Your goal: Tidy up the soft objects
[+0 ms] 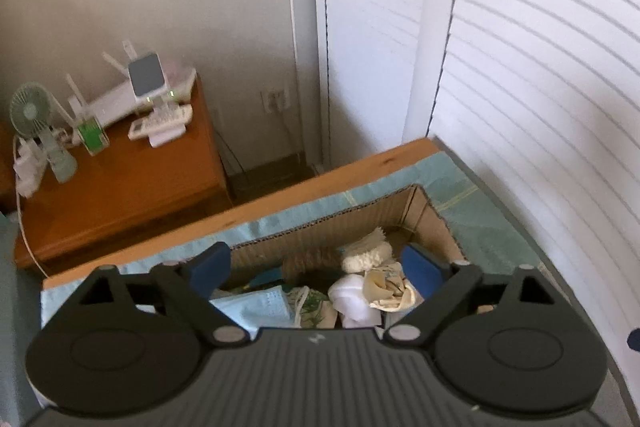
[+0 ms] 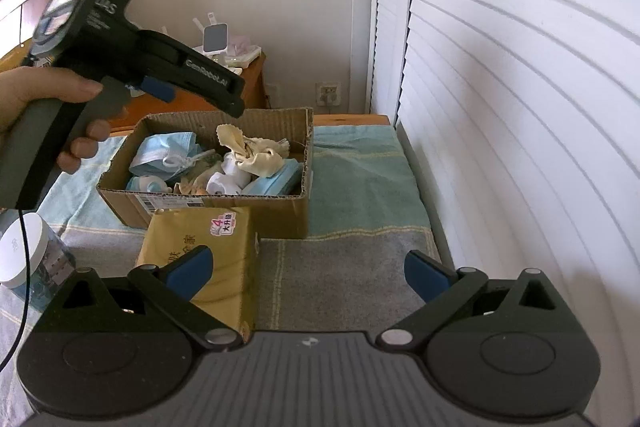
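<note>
White louvred doors [image 2: 520,87] along the right, plain wall behind, wooden cabinet [image 1: 120,187] in the corner with fan [image 1: 30,115] and small devices on top. Teal and grey striped cloth [image 2: 360,167] over the near surface. Cardboard box [image 2: 224,203] on the cloth, filled with soft things: blue masks [image 2: 168,151], cream cloth [image 2: 256,151], white socks [image 2: 232,179]. Yellow tissue pack [image 2: 200,243] just in front of the box, touching its near wall. White-lidded jar [image 2: 28,251] at far left. Left gripper [image 1: 316,267] above the box, jaws spread wide, nothing between them; left hand [image 2: 40,107] around its grip. Right gripper [image 2: 306,271] further back, over the grey stripe, jaws wide apart, empty, its left finger [image 2: 188,271] in front of the pack.
</note>
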Demonstrator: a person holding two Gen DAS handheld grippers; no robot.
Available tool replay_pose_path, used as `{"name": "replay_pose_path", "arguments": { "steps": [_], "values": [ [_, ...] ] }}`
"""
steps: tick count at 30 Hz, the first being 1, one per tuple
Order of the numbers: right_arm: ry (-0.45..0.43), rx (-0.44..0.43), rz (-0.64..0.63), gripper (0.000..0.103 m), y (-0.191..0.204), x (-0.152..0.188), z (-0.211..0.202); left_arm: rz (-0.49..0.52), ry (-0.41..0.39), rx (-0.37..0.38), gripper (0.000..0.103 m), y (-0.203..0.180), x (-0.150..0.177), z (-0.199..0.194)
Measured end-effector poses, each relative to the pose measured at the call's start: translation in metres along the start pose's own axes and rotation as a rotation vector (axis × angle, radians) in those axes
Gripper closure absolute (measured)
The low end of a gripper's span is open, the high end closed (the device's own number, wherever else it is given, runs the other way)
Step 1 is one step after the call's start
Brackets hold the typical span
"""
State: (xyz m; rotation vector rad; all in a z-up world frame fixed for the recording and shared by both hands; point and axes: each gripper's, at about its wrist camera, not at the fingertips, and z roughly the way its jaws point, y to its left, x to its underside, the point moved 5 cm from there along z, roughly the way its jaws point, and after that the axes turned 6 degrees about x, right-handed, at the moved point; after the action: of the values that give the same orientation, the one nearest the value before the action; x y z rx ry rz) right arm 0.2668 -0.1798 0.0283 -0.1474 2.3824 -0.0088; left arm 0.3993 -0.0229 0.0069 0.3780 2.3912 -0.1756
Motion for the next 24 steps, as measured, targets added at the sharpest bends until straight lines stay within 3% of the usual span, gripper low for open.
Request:
{"name": "replay_pose_path", "arguments": {
  "steps": [8,14,17,20,24],
  "values": [
    [-0.008,0.001,-0.007,0.000,0.008,0.000,-0.009,0.059,-0.117,-0.042,0.001,-0.011,0.019,-0.060],
    [-0.006,0.009,-0.013,0.000,0.014,0.002,-0.018,0.111,-0.149,-0.160,0.001,-0.026,0.058,-0.105],
    [0.013,0.030,-0.016,0.000,0.015,0.007,-0.024,0.114,-0.152,-0.168,0.001,-0.037,0.083,-0.126],
    [0.032,0.057,-0.007,0.000,0.014,0.012,-0.032,0.079,-0.177,-0.212,0.001,-0.042,0.105,-0.146],
    [0.054,0.081,0.005,0.000,0.013,0.022,-0.043,-0.062,-0.154,-0.264,0.001,-0.039,0.133,-0.162]
  ]
}}
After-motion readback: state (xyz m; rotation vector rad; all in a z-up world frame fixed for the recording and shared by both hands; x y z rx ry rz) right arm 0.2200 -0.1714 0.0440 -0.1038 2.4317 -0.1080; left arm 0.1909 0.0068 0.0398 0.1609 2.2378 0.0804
